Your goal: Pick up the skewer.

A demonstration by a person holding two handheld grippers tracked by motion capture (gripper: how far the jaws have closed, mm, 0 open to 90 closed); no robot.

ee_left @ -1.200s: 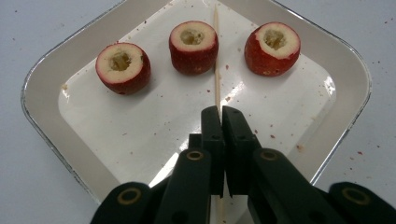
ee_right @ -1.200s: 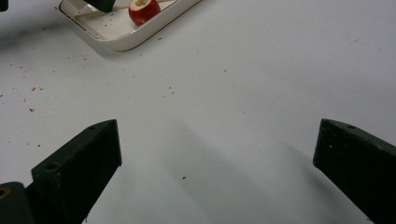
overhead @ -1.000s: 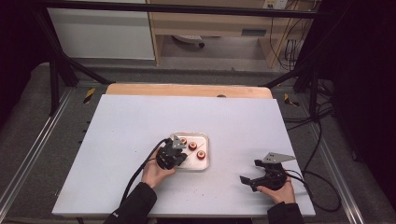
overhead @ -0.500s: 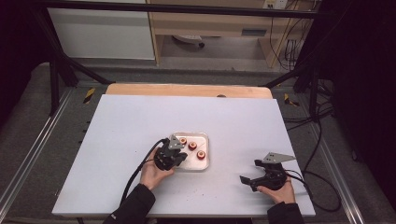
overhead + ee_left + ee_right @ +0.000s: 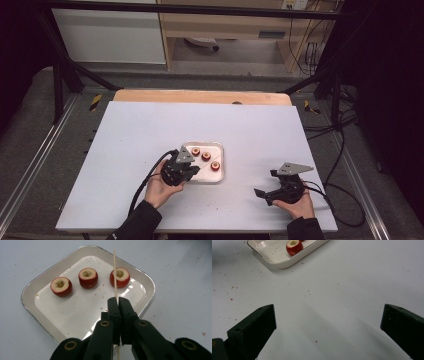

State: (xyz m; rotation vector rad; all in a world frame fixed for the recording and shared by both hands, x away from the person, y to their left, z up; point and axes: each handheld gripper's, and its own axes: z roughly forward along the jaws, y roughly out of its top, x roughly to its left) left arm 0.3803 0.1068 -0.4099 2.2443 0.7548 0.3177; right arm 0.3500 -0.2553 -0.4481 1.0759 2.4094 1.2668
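Note:
A white tray holds three cored red fruits: one at the left, one in the middle, one at the right. My left gripper is shut on a thin wooden skewer, whose tip points past the right fruit. In the high view the left gripper hovers at the tray's near left edge. Farther right, my right gripper rests near the table's front with its jaws wide apart. Its own view has nothing between the jaws and a fruit in the tray's corner.
The white table has small crumbs scattered around the tray. A wooden board runs along the table's far edge. Cables trail from both grippers toward the front. Metal rails flank the table.
My left gripper has lifted slightly and drawn a little toward the near left, away from the tray's middle, skewer still in its jaws. The right gripper has stayed put.

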